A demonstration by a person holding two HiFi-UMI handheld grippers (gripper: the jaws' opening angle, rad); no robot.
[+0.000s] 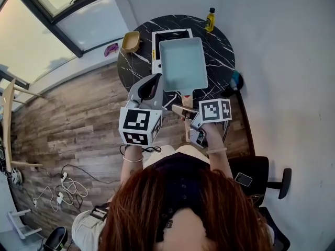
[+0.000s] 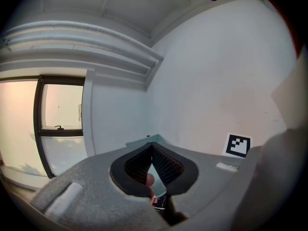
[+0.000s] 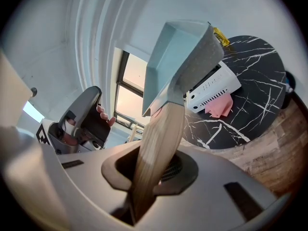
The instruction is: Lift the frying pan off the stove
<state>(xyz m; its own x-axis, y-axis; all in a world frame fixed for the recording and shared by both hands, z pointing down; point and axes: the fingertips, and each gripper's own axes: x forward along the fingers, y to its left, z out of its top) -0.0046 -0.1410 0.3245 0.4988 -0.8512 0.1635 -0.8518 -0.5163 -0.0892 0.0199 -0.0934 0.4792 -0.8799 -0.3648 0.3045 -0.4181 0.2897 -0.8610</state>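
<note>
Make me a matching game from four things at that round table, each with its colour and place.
Things:
1 frying pan
2 bottle
3 bowl
4 stove

Descriptions:
A yellow, at the far edge of the table
B white, on the table below the pan
C tan, at the table's left edge
D light blue, its wooden handle clamped in the jaws of the right gripper

Pairs: 1-D, 2-A, 3-C, 4-B

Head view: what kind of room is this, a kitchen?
Probably not a real kitchen, more a plain room with a small cooking corner: a little white stove, a frying pan and a yellow bottle at a round black table, with an office chair beside it.
</note>
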